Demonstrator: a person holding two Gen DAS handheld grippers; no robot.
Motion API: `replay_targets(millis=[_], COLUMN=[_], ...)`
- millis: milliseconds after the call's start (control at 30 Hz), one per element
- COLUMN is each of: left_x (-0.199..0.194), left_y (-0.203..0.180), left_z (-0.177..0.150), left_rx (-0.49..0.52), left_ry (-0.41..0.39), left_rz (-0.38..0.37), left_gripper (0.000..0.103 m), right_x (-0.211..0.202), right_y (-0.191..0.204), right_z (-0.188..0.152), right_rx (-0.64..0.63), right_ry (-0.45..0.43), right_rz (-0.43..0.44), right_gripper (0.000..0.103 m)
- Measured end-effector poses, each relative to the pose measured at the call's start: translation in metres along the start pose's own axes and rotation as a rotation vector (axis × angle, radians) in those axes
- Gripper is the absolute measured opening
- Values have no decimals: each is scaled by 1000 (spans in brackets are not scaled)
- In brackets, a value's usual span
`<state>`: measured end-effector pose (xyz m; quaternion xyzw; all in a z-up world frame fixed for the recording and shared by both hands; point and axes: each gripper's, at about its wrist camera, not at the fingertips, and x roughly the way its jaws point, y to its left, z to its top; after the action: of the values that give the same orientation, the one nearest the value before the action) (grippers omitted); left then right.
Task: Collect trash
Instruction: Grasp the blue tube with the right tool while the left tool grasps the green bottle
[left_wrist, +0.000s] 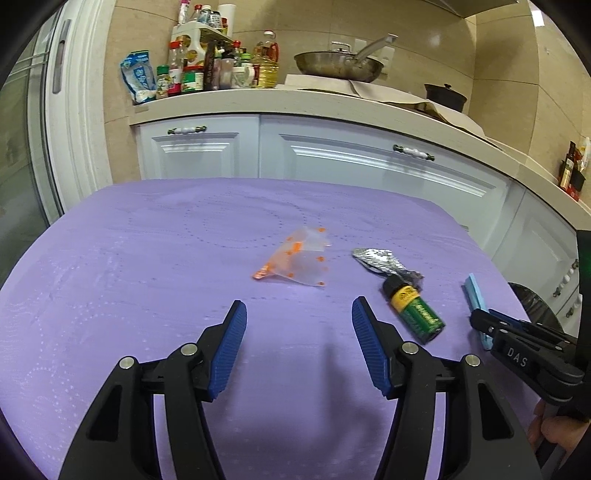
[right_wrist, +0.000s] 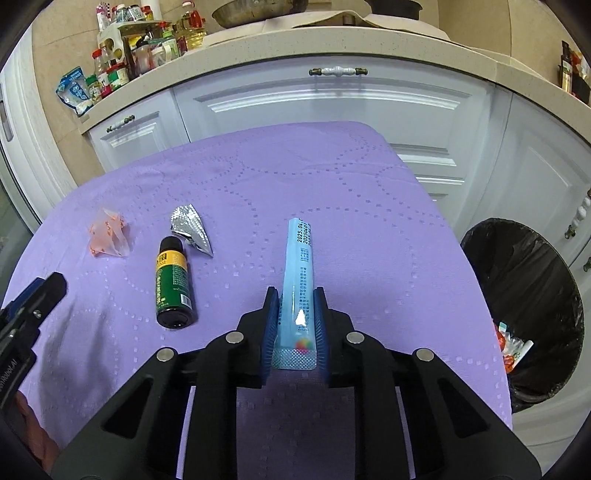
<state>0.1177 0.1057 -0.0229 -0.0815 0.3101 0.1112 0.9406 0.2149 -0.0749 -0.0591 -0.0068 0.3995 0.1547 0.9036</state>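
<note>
While the left gripper (left_wrist: 298, 314) hangs spread, the right gripper (right_wrist: 295, 295) pinches the blue packet (right_wrist: 298, 280) lengthwise.

This is a home kitchen. White panelled cabinets (left_wrist: 369, 162) with ceramic handles run under a pale stone counter (left_wrist: 229, 99). On it stand crowded condiment bottles and jars (left_wrist: 207, 70), a cooking oil bottle (left_wrist: 267, 61), a metal wok (left_wrist: 338, 66) and a dark lidded pot (left_wrist: 445, 96). A black-lined trash bin (right_wrist: 524, 306) stands beside the purple-clothed tabletop (right_wrist: 258, 192).
</note>
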Motion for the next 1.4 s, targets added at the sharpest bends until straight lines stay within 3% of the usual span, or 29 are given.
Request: replay_targets(millis=[333,667,867,1100,1400], left_x=[8,37,52,52,32], left_y=[-53,-90,-88,-88,-77], left_z=[3,5,3,0,-3], left_rx=[48,82,59,68,82], left_ry=[11,74,152,170,114], left_rz=[-66,-48,-48,-65,-78], left_gripper=[64,64,33,27,25], right_x=[-24,-37,-34,-32,-37], right_y=[-24,-57,-65,-65,-58], right_z=[3,5,3,2,-3], right_rx=[18,64,76,79,64], right_ry=[-83,-118,-110,-106,-128], right_rz=[13,47,71,76,79], right_gripper=[19,19,19,19,19])
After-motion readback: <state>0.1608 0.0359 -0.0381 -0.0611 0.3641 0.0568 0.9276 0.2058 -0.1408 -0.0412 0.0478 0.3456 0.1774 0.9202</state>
